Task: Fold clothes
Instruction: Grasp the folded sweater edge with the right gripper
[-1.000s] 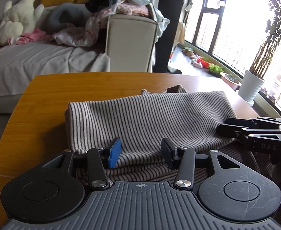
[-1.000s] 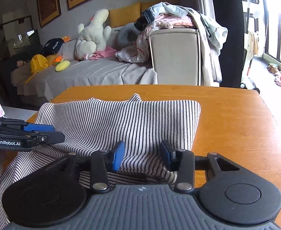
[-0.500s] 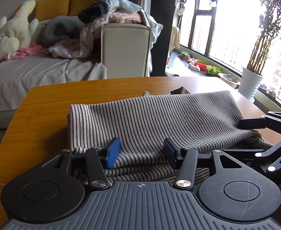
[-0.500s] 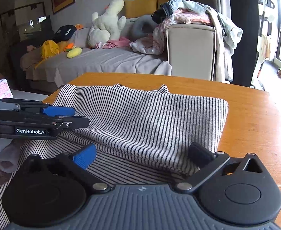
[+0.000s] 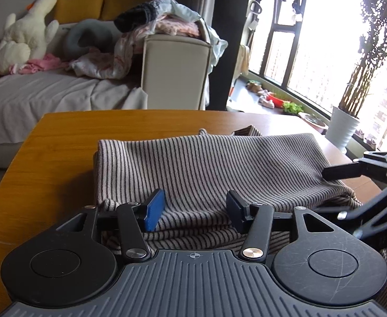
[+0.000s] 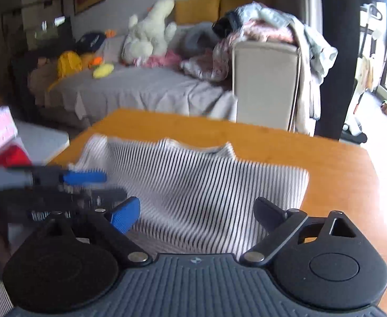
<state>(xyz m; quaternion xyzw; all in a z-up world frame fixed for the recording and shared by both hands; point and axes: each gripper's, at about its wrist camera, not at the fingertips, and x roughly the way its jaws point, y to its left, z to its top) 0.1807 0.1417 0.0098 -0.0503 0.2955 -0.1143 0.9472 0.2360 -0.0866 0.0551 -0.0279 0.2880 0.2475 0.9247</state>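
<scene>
Garment: striped knit top (image 5: 206, 174), lying on the wooden table (image 5: 56, 153), already doubled over, with more striped cloth trailing off the near table edge.
Long axis: running left to right across both views, parallel to the near table edge; folded edge on the far side, a small bump of collar or strap poking up past it.
Left gripper (image 5: 194, 208): jaws parted, nothing clamped; low over the near hem, blue pad (image 5: 155, 210) and dark pad either side of a strip of cloth, contact not certain.
Right gripper (image 6: 196, 212): spread wide, gripping nothing; view blurred, so height above the cloth cannot be told.
Key relation: top lying straight ahead of both grippers, near hem closest; left gripper near the garment's left end, right gripper toward its right end.
Likely next step: pinching the near hem at both ends, then carrying it toward the far edge.
Risk: catching only the upper layer.
</scene>
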